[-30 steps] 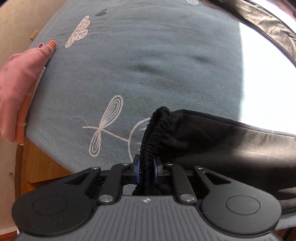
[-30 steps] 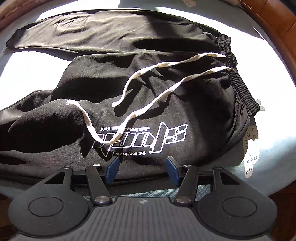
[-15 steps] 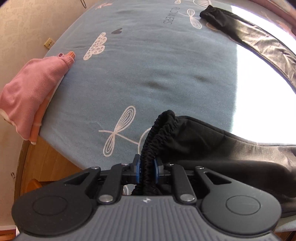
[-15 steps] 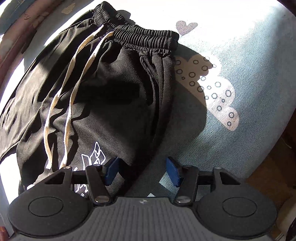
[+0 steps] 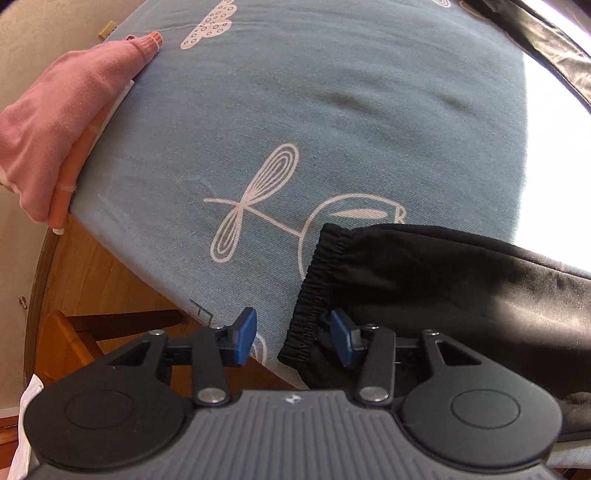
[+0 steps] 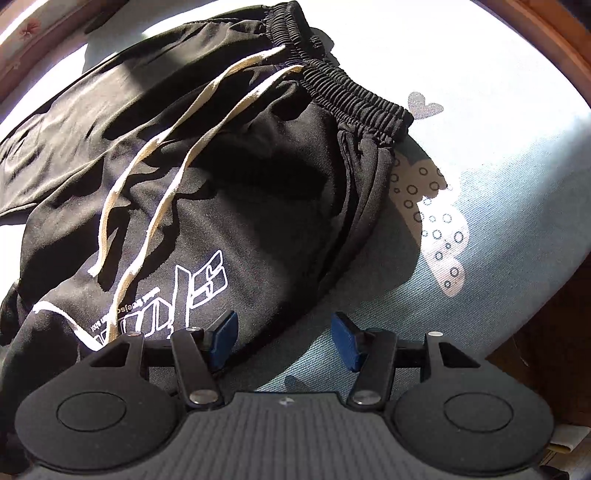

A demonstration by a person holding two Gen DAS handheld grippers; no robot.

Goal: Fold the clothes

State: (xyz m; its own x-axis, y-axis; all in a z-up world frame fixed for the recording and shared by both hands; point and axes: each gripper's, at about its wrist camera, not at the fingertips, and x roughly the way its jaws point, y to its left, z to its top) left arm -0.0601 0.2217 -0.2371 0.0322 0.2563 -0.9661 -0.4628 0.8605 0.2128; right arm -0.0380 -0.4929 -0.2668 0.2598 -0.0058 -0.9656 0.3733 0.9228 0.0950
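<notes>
Near the front edge of the blue printed cloth [image 5: 332, 110], in the left wrist view, the left gripper [image 5: 293, 338] has its jaws spread wide w/ nothing between the blue pads [image 5: 245, 332]; the elastic cuff [image 5: 317, 288] of the black pants [image 5: 461, 288] lies in the gap, closer to the right pad, can't tell if it touches. That pant leg runs off to the right, partly in bright sun. Far right, a second strip of black fabric [image 5: 539, 33] crosses the corner. Far left, a pink garment [image 5: 62, 122] w/ orange trim hangs over the cloth's left edge. Below the cloth edge, wood floor [image 5: 110, 291] & a bit of wooden furniture [image 5: 70, 339] show; a white scrap [image 5: 24, 417] sits at near left. In the right wrist view, the right gripper [image 6: 284, 339] is also spread wide & empty: left pad over the pants' near edge, right pad over bare blue cloth [image 6: 498, 206], can't tell if either touches. Pants [image 6: 258, 192] lie bunched on the cloth, filling left & center, elastic waistband [image 6: 354, 96] toward far center-right. Two cream drawstrings [image 6: 155, 158] trail from the waistband down toward near left, over the white printed logo [image 6: 199, 284]. White cloud print [image 6: 436, 229] & a small heart print [image 6: 423, 107] sit on the cloth just right of the pants. Wood frame [image 6: 554, 40] curves along the far right.
</notes>
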